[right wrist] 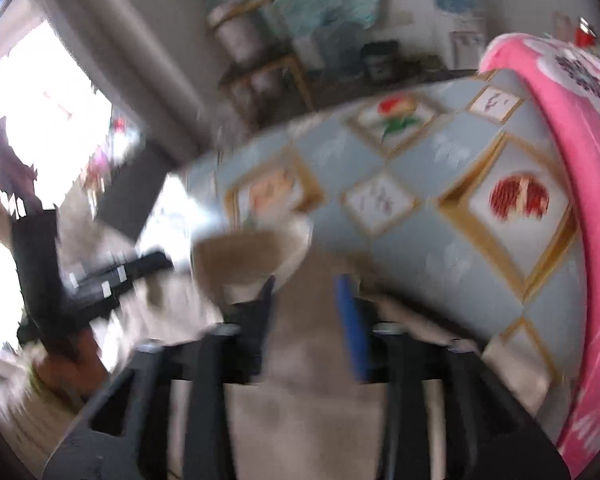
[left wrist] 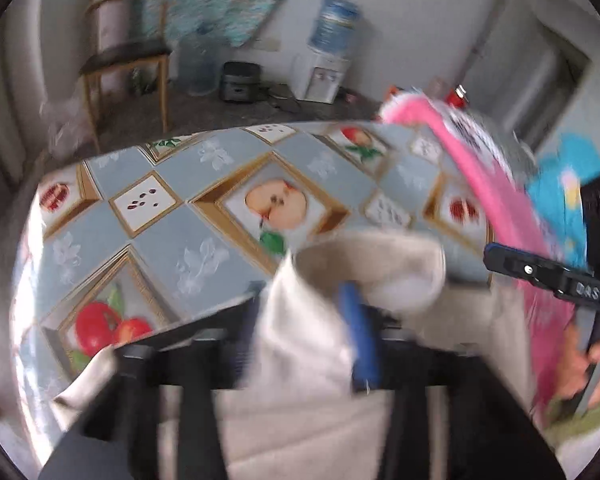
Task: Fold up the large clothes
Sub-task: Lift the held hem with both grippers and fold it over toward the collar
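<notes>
Both frames are pretty blurry. The left gripper (left wrist: 300,320) has the beige garment (left wrist: 300,360) bunched between its fingers, apparently pinched; the right gripper (right wrist: 308,312) looks likewise. Cloth sits at the near edge of the fruit-print tablecloth (left wrist: 204,216). The right gripper's side reads "DAS" (left wrist: 588,291). Pink blanket (right wrist: 580,160) lies right.

Left gripper (left wrist: 300,312) — black frame, one dark finger, one blue finger (left wrist: 360,336). Right gripper (right wrist: 306,308) the same build; seen from the left wrist, black bar, silver screw, white lettering — blurred. Hand (left wrist: 588,368) wears green cuff.
</notes>
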